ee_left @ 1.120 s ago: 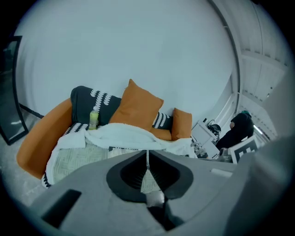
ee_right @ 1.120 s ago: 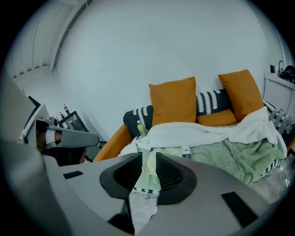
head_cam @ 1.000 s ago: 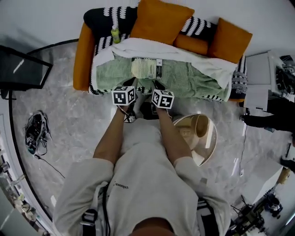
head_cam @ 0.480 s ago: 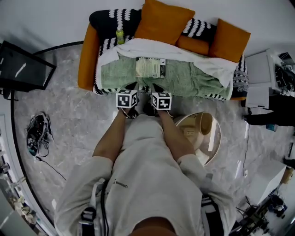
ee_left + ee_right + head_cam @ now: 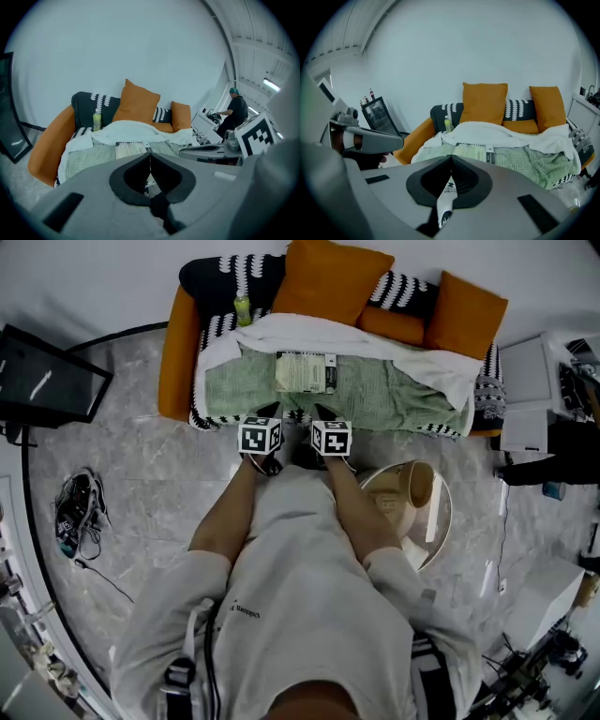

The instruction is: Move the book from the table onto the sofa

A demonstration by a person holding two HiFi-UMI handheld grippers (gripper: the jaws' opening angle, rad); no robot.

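Drawn back from the sofa point(image 5: 178, 352), left gripper point(image 5: 272, 412) and right gripper point(image 5: 319, 411) are fully closed, empty. Book point(image 5: 306, 371) lies at their 12 o'clock.

- Sofa point(image 5: 176, 352): orange.
- Cushions point(image 5: 328, 282): plain orange.
- Throw point(image 5: 230, 273): black with rows of white zigzags.
- Blanket point(image 5: 375, 338): white.
- Seat cover point(image 5: 403, 399): pale green, with a black-and-white patterned edge.
- Book point(image 5: 302, 372): cream, with a dark strip at one side.
- Bottle point(image 5: 243, 310): yellow-green.
- Floor point(image 5: 141, 484): grey, marble-veined.
- Left gripper point(image 5: 273, 412), right gripper point(image 5: 320, 412): grey, cubes with black-and-white square markers.
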